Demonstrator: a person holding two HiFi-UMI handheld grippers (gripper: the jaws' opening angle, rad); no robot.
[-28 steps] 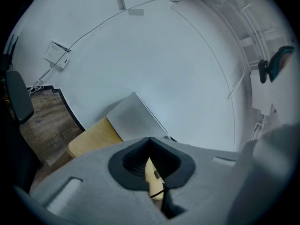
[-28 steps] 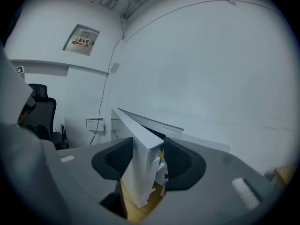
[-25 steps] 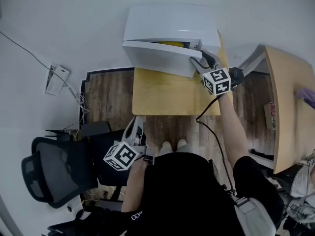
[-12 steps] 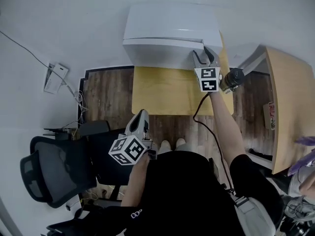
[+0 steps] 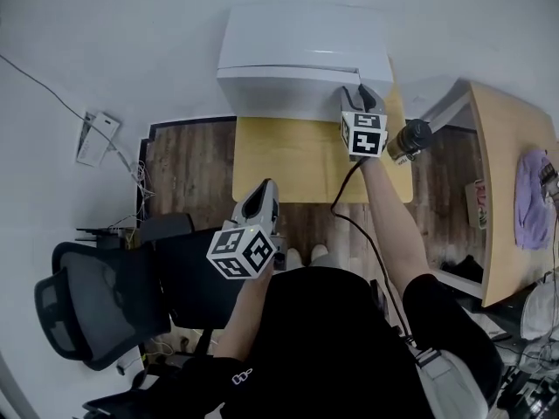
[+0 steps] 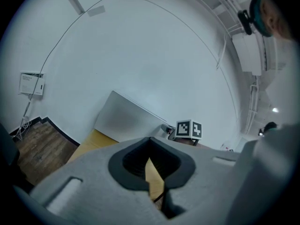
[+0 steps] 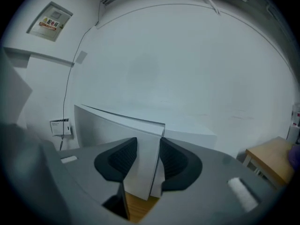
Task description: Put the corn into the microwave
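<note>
The white microwave (image 5: pixel 301 51) stands at the back of the small wooden table (image 5: pixel 288 164), and its door looks closed or nearly so. No corn shows in any view. My right gripper (image 5: pixel 360 94) rests against the front right of the microwave. In the right gripper view the microwave (image 7: pixel 117 130) door's free edge lies between the jaws of the right gripper (image 7: pixel 149 163). Those jaws have just been closing, but I see no pad pressing. My left gripper (image 5: pixel 262 195) hangs shut and empty before the table's front edge. The left gripper (image 6: pixel 151 153) faces the microwave (image 6: pixel 126 118).
A black office chair (image 5: pixel 96 295) stands at the lower left beside the person. A second wooden table (image 5: pixel 511 129) at the right carries a purple cloth (image 5: pixel 528 186). A wall socket box (image 5: pixel 99 138) and loose cables lie on the floor at the left.
The microwave door swung from ajar, with yellow showing inside, to closed. The right gripper followed it in and to the left. The left gripper moved right toward the table and rolled.
</note>
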